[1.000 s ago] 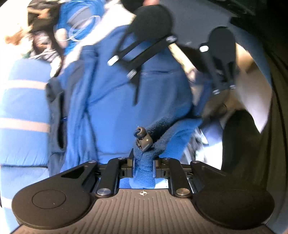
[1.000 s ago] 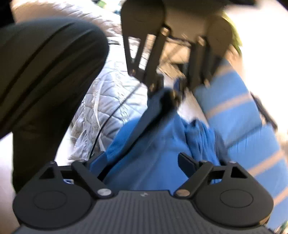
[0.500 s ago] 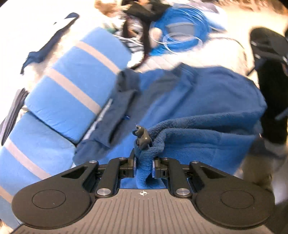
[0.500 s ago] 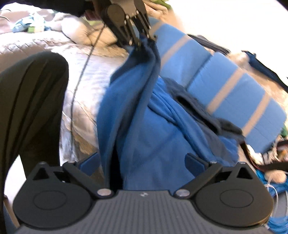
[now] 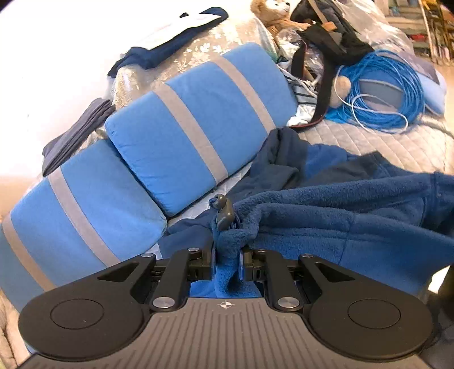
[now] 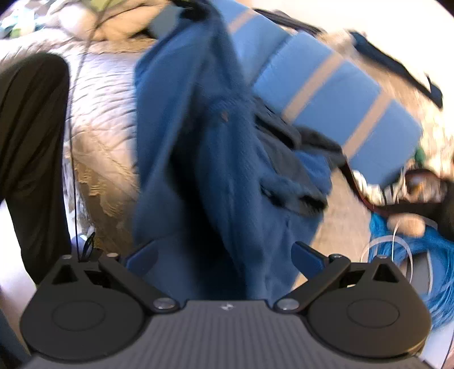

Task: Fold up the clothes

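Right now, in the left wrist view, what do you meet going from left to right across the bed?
Folded dark cloth → striped blue cushion → black bag → coil of blue cable.

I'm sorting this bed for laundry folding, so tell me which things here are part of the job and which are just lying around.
Part of the job:
- blue fleece garment
- left tool, shut on a bunch of it
- right tool, open

Lying about:
- striped blue cushions
- coil of blue cable
- teddy bear
- black bag
- quilted bedspread
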A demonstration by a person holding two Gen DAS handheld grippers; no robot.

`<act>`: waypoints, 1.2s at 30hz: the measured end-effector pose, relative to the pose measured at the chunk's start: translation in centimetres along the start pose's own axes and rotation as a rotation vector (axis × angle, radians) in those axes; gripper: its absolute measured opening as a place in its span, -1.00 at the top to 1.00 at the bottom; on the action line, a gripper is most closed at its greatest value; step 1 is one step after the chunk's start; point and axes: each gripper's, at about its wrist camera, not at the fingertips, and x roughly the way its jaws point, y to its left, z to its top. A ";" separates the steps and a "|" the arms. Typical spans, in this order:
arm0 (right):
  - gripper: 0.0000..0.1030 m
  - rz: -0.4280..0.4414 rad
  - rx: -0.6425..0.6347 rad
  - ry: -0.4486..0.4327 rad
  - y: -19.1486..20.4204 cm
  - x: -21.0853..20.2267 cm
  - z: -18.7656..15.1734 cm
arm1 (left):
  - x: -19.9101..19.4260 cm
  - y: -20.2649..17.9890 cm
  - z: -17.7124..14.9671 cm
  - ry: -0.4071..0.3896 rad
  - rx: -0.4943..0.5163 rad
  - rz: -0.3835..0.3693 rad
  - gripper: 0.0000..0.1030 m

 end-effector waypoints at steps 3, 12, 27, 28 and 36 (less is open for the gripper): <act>-1.00 0.002 0.091 0.048 -2.5 -0.2 -1.0 | 0.2 0.2 0.3 0.000 -0.011 -0.007 0.74; -1.00 -0.082 0.033 0.219 -1.7 2.2 -3.4 | 1.1 0.8 0.7 0.008 -0.030 -0.013 0.74; 0.88 -0.016 0.095 0.319 -8.8 3.3 -0.2 | 0.7 3.1 -1.6 0.045 -0.125 0.031 0.81; 0.88 -0.007 0.091 0.315 -9.8 3.3 0.6 | 0.7 3.3 -1.9 0.049 -0.130 0.033 0.81; 0.88 0.125 0.117 0.354 -18.3 7.6 7.1 | 1.5 6.7 -4.4 0.071 -0.237 0.040 0.82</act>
